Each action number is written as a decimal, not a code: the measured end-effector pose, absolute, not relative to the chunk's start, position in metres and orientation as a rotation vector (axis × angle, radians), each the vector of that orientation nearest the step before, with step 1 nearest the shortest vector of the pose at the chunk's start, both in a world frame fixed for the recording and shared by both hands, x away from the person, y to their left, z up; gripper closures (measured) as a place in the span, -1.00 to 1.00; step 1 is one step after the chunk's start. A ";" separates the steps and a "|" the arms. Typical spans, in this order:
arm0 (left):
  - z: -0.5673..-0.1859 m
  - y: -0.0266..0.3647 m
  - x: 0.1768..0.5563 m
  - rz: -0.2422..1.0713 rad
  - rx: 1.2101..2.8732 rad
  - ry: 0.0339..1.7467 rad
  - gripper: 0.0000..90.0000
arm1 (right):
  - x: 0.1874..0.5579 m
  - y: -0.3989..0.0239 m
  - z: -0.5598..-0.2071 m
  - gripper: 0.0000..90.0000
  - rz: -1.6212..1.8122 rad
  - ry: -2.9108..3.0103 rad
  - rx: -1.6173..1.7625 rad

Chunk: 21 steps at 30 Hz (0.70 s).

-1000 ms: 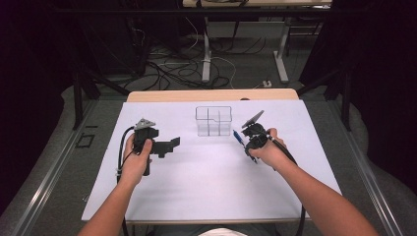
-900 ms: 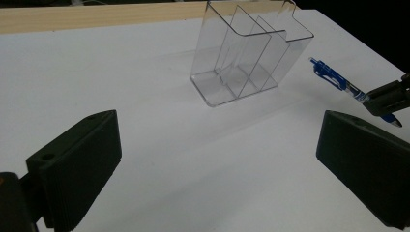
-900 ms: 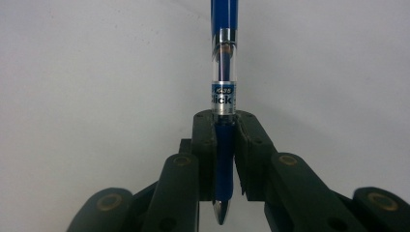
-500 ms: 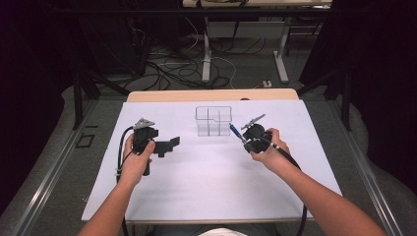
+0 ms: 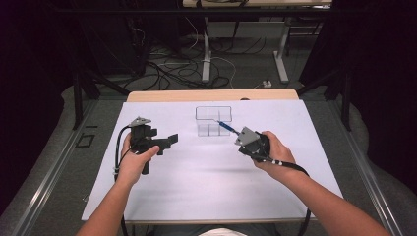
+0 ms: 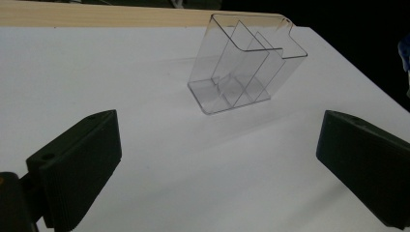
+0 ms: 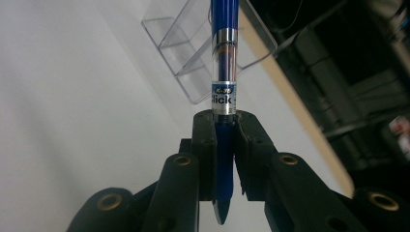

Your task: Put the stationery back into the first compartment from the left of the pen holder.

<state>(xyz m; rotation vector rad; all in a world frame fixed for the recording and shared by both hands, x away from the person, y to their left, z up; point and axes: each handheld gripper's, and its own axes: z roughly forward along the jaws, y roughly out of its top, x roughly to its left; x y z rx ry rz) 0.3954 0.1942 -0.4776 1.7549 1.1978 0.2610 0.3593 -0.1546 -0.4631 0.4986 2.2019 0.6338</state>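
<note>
Above the clear plastic organizer (image 5: 214, 120), near its front right compartment: blue pen (image 7: 224, 58), top end cut off in the right gripper view, clamped between closed right gripper (image 7: 225, 130) pads, silver band and "click" label visible. Left gripper (image 6: 212, 159) jaws wide apart, holding nothing, over white table (image 5: 196, 182).

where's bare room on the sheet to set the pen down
Bare patches: the near half of the white sheet between both forearms, and the far left corner behind the left gripper. It is crowded only around the clear organizer, where the right gripper holds the pen.
</note>
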 end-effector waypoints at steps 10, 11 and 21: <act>-0.474 0.197 0.397 0.224 1.732 1.217 -0.96 | 0.341 -0.141 -0.470 0.77 0.376 1.980 -0.067; -0.473 0.196 0.397 0.230 1.743 1.205 -0.95 | 0.340 -0.140 -0.471 0.77 0.347 1.960 -0.118; -0.469 0.190 0.394 0.284 1.809 1.159 -0.80 | 0.330 -0.132 -0.478 0.77 0.088 1.835 -0.491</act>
